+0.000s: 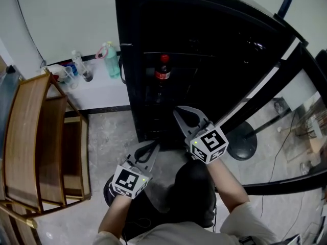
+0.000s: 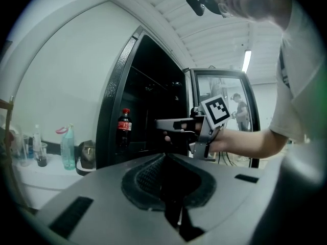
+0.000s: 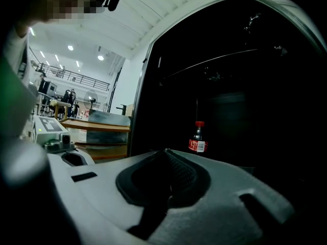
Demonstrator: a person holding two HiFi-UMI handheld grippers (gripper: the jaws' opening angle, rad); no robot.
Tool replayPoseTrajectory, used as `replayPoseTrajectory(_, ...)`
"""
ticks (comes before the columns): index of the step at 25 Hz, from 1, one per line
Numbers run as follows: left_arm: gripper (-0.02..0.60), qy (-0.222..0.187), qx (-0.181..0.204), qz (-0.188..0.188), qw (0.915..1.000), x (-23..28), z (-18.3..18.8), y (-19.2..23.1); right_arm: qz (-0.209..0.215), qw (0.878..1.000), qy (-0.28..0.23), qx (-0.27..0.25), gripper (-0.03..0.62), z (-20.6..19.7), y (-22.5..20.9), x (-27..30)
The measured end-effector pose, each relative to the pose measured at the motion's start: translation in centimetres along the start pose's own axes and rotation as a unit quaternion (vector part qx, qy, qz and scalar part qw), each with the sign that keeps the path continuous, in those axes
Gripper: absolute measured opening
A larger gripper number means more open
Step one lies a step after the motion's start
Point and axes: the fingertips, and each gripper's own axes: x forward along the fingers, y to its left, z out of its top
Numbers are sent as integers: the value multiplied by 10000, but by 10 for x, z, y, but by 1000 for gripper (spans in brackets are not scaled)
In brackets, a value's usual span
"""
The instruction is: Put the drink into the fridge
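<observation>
A cola bottle [image 1: 162, 70] with a red cap and red label stands upright on a shelf inside the open black fridge [image 1: 204, 40]. It also shows in the left gripper view as the bottle [image 2: 123, 129] and in the right gripper view as the bottle [image 3: 197, 139]. My right gripper [image 1: 177, 111] is shut and empty, pointing at the fridge just below and in front of the bottle. Lower left, my left gripper [image 1: 155, 146] hangs back from the fridge, its jaws together with nothing between them. Nothing touches the bottle.
The fridge's glass door [image 1: 286, 96] stands swung open to the right. A wooden chair [image 1: 36, 137] is at the left. Behind it, a white ledge [image 1: 102, 88] carries a green bottle [image 1: 111, 60] and a clear bottle [image 1: 80, 65]. A round black stand base [image 1: 244, 143] sits on the floor.
</observation>
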Motion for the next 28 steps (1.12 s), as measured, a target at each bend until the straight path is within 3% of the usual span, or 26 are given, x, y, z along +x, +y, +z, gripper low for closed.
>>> replayPoseTrajectory(12,9,80,-19,-51,10000,18,-7,11,71,9998,-181,-41,-5,2,-7,21)
replayPoseTrajectory(18,9,133,33,-239,9996,47,28,10,161,9998,-142,-47,-5,27,-25,24)
replayPoseTrajectory(28,9,417,-180,-133,9989,49,103,-6,152,9989,319,309,-5,72,-27,1)
